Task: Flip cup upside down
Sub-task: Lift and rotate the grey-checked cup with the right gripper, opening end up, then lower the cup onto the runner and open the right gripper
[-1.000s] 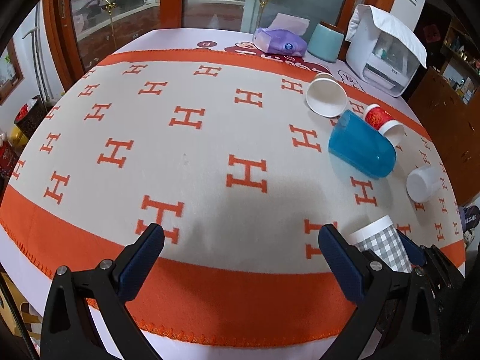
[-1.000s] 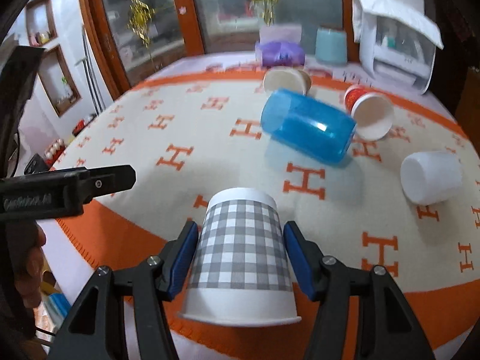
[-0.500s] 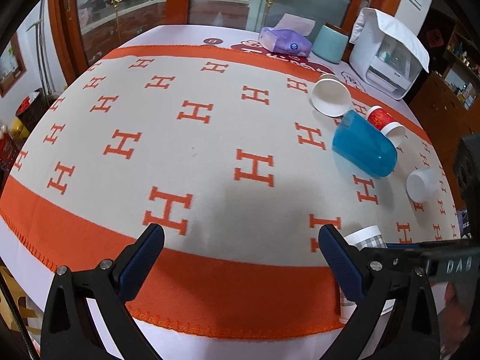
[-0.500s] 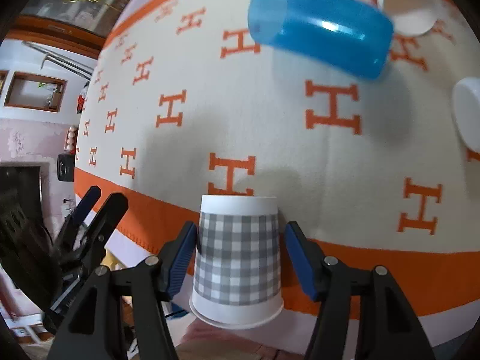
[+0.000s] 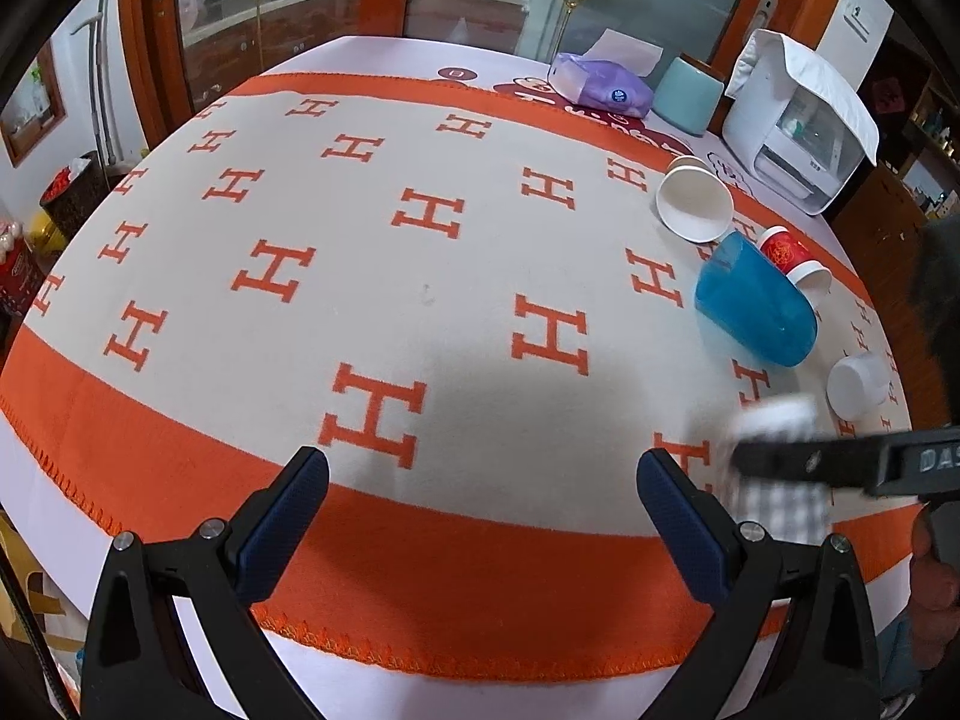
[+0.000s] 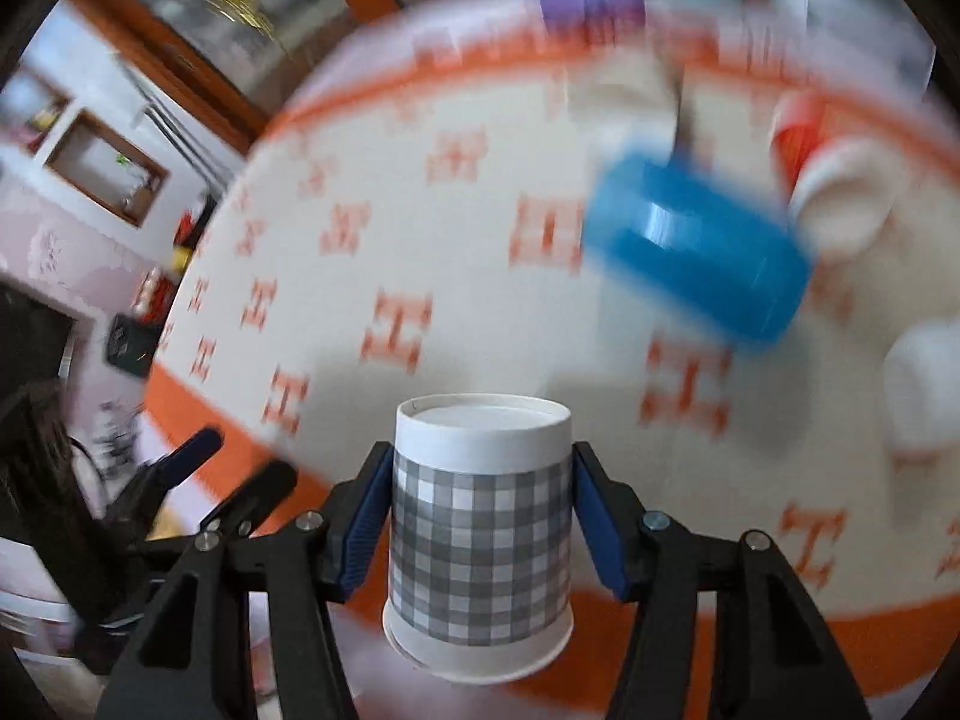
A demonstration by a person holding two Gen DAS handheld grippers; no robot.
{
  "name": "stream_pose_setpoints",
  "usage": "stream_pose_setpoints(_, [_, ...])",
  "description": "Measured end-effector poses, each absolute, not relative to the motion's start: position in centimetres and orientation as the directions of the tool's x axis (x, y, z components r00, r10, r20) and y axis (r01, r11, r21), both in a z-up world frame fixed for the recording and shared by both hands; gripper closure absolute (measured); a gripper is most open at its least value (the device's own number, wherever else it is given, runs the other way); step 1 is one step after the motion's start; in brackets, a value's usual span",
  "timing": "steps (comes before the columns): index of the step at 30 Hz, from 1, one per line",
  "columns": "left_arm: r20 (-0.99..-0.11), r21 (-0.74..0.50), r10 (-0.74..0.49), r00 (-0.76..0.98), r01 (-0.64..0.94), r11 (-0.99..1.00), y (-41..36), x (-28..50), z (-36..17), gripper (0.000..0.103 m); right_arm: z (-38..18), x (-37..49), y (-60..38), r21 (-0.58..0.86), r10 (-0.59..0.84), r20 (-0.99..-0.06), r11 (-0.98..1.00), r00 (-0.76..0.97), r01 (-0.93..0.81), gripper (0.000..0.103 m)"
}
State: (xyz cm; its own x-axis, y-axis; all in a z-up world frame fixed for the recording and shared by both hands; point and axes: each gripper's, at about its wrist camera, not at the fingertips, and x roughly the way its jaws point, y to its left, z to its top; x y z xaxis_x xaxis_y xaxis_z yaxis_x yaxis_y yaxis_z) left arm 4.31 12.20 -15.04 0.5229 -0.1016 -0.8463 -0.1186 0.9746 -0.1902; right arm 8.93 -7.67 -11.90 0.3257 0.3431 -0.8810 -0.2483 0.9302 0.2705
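In the right wrist view the right claw (image 6: 480,516) sits at the bottom centre of the frame, its two blue pads pressed against opposite sides of the grey-checked paper cup (image 6: 477,531), clamped on it. The cup stands between the pads with its white base toward the top of the frame and its wider rim toward the bottom, so the closed end points away from the camera. The rest of that view is smeared by motion blur.

In the left wrist view the left claw (image 5: 480,516) fills the lower part of the frame with its pads spread wide apart and nothing between them; only the orange border of the blanket (image 5: 420,546) shows in the gap. At the lower right of this view the checked cup appears blurred, crossed by one black arm of the right claw, just right of the left claw's right-hand pad.

Farther up the bench (image 5: 372,54), in the right half of the left wrist view, a small white cup (image 5: 855,387) lies near the edge, a blue plastic cup (image 5: 756,312) lies on its side, a red paper cup (image 5: 795,261) touches it from behind, and a white paper cup (image 5: 693,204) lies with its mouth toward the camera. At the upper right stand a purple tissue pack (image 5: 603,87), a pale teal container (image 5: 687,96) and a white appliance (image 5: 798,120).
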Motion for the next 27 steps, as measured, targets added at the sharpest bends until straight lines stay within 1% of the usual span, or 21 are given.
stream_pose_setpoints(2, [-0.842,-0.187,-0.099,0.530,-0.114,0.976,12.0,4.4,-14.9,0.001,-11.6,7.3,-7.8,0.202,0.319,-0.814,0.939,0.486,-0.280,0.045])
stream_pose_setpoints(4, [-0.838,-0.183,-0.098,0.537,-0.108,0.977,11.8,4.4,-14.8,0.001,-12.2,6.0,-8.0,0.140,0.293,-0.748,0.947,0.596,-0.291,0.045])
stream_pose_setpoints(9, [-0.834,-0.175,-0.103,0.542,-0.083,0.981,11.0,4.5,-14.9,0.001,-13.5,3.7,-8.5,0.088,0.266,-0.646,0.957,0.716,-0.276,0.045])
stream_pose_setpoints(14, [-0.831,-0.166,-0.108,0.546,-0.057,0.985,10.1,4.4,-14.9,0.001,-13.6,2.1,-8.2,0.054,0.251,-0.642,0.957,0.725,-0.285,0.044])
stream_pose_setpoints(20, [-0.832,-0.162,-0.115,0.543,-0.040,0.986,9.5,4.0,-14.9,0.001,-14.0,1.1,-8.4,0.026,0.230,-0.669,0.958,0.707,-0.287,0.044])
stream_pose_setpoints(22, [-0.832,-0.154,-0.111,0.543,-0.034,0.987,9.3,3.8,-14.9,0.001,-14.1,1.1,-8.3,0.031,0.232,-0.684,0.956,0.692,-0.290,0.039])
stream_pose_setpoints(24, [-0.832,-0.144,-0.105,0.544,-0.030,0.989,9.2,3.6,-15.0,0.001,-13.9,1.0,-8.4,0.040,0.238,-0.687,0.956,0.687,-0.291,0.031])
stream_pose_setpoints(27, [-0.834,-0.141,-0.102,0.543,-0.030,0.990,9.1,3.5,-14.9,0.001,-13.6,0.7,-8.6,0.050,0.249,-0.677,0.954,0.692,-0.295,0.030])
